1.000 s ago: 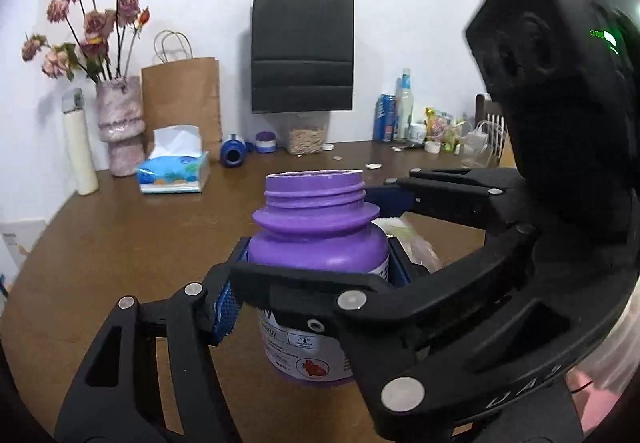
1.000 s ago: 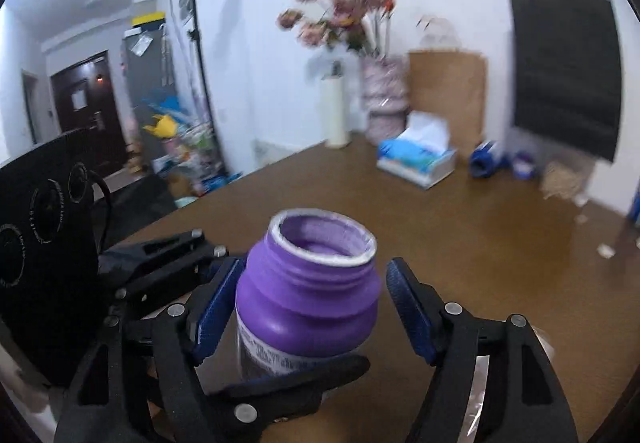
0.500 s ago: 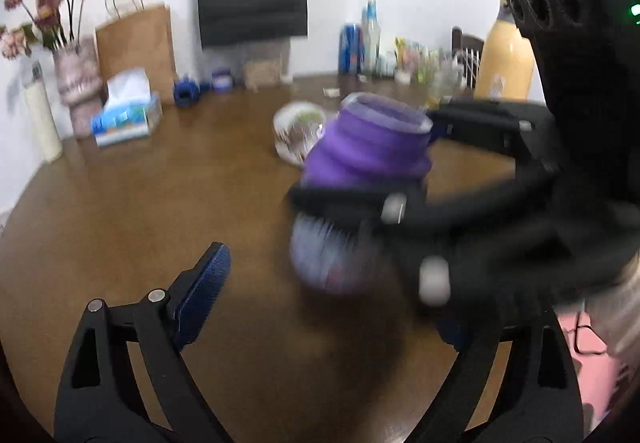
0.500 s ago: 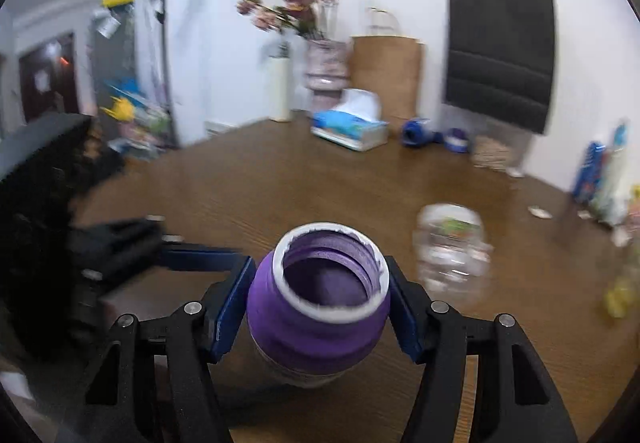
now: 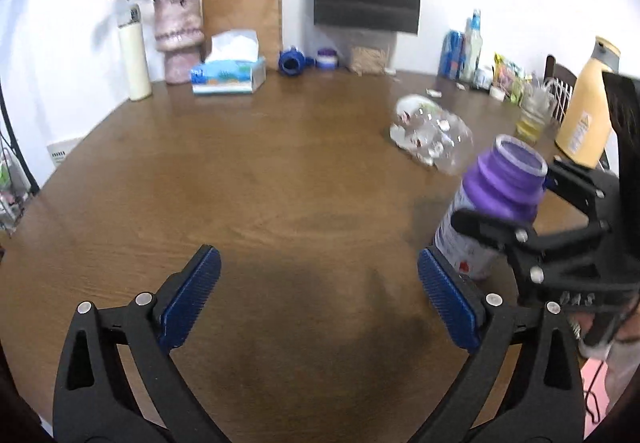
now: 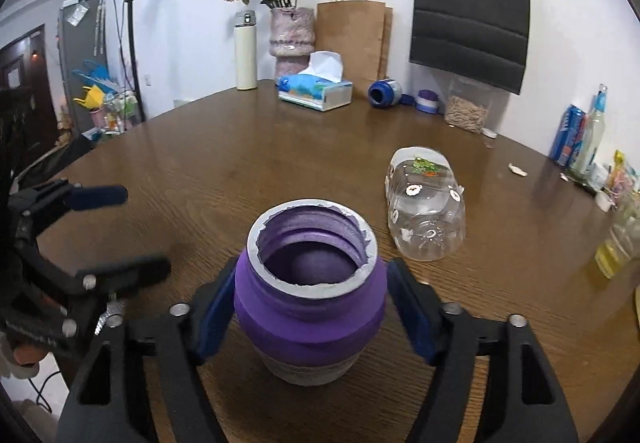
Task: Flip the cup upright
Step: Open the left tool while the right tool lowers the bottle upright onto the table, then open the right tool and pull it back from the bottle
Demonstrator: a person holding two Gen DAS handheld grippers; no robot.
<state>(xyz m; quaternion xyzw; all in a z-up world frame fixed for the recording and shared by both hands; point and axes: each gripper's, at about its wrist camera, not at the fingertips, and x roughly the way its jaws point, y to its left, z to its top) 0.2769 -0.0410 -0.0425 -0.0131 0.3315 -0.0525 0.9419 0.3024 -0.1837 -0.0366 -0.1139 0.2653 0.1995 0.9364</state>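
The purple cup, a jar with a white label and an open mouth, stands upright on the brown table. My right gripper is shut on its purple upper body, pads on both sides. In the left wrist view the cup sits at the right, held by the right gripper. My left gripper is open and empty over bare table, to the left of the cup; it shows at the left edge of the right wrist view.
A clear plastic bottle lies on its side just beyond the cup. A tissue box, vase of flowers, white flask, paper bags and small jars line the far edge. Bottles and a yellow jug stand at the right.
My left gripper let go of the cup, opened and drew back to the left. My right gripper closed on the cup and now holds it upright on the table.
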